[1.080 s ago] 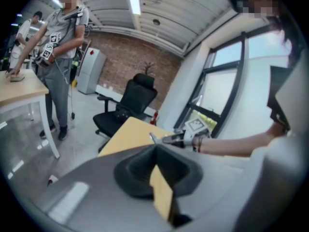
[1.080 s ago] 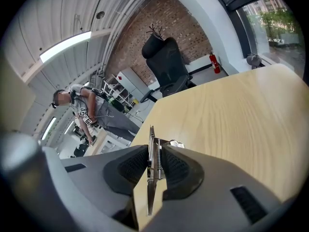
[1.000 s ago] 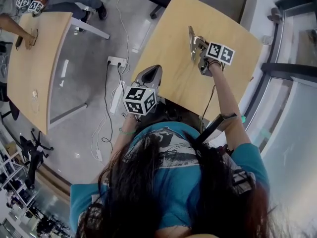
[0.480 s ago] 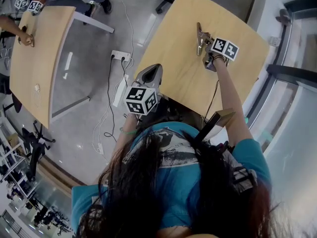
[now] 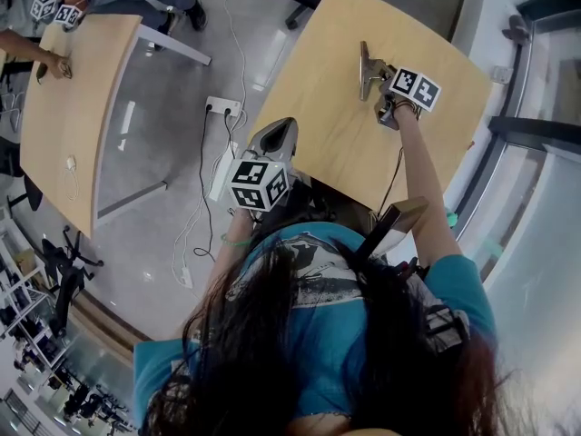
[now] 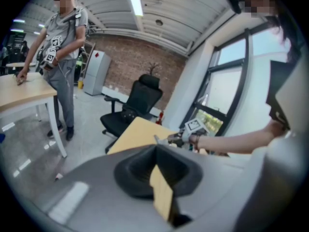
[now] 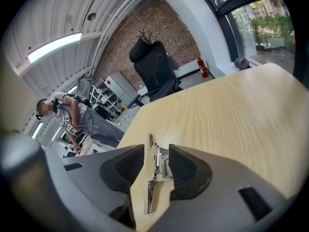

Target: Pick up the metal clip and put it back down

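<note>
Now your right tongs (image 7: 156,148) stand with their jaws spread wide over the pale wooden bench (image 7: 231,110), having just been opening. The metal clip (image 7: 155,170) lies flat on the wood in the gap between them, gripped by neither pad. Its long axis runs almost straight along the line in which the tongs point, one end close under the camera, the other reaching out past the jaw tips toward the bench's far side. It sits off-centre: the sprung middle lies just beside the right-hand jaw, perhaps touching it, while bare wood shows between the clip and the left-hand jaw. That is the relation your next move turns on. By the look of it the clip is already back down, so what remains is to draw the tongs clear. The safe way out appears to be up, or straight back along the clip's length; a sideways slide to the left could drag the clip along with that right-hand jaw. Your left tongs (image 6: 157,149) sit at the bench's near edge, jaws together on nothing, well apart from the clip, with your right hand (image 5: 392,109) by far the nearer.
</note>
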Demonstrator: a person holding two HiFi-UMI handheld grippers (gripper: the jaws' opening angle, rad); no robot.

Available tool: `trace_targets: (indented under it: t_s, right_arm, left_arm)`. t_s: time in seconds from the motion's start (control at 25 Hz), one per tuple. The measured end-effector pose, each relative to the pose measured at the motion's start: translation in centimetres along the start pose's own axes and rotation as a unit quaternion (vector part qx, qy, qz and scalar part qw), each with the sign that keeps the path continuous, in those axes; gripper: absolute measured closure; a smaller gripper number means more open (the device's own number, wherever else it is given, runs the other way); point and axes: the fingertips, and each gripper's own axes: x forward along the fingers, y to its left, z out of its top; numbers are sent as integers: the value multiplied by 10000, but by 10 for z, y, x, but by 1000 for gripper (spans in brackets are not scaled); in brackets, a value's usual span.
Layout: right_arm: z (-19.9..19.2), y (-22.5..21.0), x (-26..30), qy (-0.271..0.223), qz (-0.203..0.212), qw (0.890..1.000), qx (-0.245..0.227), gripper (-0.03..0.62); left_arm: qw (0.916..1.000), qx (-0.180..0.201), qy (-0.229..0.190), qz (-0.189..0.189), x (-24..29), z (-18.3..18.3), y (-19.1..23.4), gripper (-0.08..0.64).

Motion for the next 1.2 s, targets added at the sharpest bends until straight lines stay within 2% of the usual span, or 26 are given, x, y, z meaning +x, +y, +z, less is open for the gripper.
trace_targets:
  t_s: [0.2, 0.56, 0.72, 0.96, 1.2]
  right_arm:
    - [8, 17, -38, -463, 53, 9989, -21, 453]
    - [-16, 90, -117, -989, 728, 9924, -81, 454]
    - [-48, 124, -143, -1047, 1006, 9894, -54, 460]
    - [-104, 169, -182, -1062, 1295, 9859, -7, 503]
    - [-164, 198, -212, -1088, 1360, 9846, 164, 532]
  left_arm:
    - [10000, 7, -83, -15, -11, 1, 2, 557]
    - [9994, 74, -219, -242, -34, -1, -2, 557]
    - [9990, 115, -297, -318, -51, -3, -2, 557]
    - [9976, 225, -373, -532, -79, -12, -6, 557]
    - [9958, 307, -389, -771, -115, -29, -10, 557]
